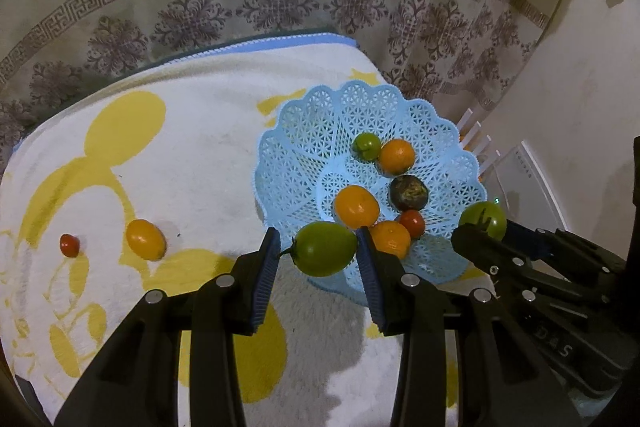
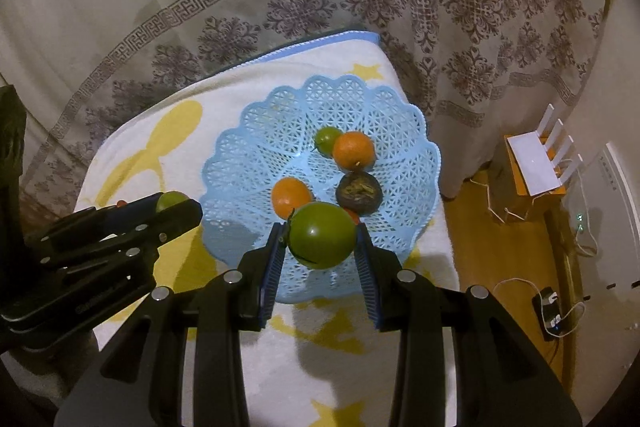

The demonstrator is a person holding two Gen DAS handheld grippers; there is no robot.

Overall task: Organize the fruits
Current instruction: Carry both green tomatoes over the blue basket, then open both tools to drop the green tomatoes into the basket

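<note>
In the left wrist view, the left hand-held gripper was clenched on a green tomato, held over the basket's rim at 7 o'clock. The blue lattice basket sat on a white-and-yellow towel and held six fruits: three oranges, one small green fruit, one dark fruit and one red tomato. At 9 o'clock from the basket, two fruits lay on the towel, an orange one and a small red one. At 3 o'clock the right hand-held gripper grasped a second green tomato. In the right wrist view, the right hand-held gripper gripped its green tomato above the basket's 6 o'clock side. Only two oranges showed fully here, with the green fruit and the dark one; the red tomato was mostly hidden. This view alone showed a white router at 3 o'clock on the wooden floor. The left hand-held gripper appeared at 9 o'clock.
</note>
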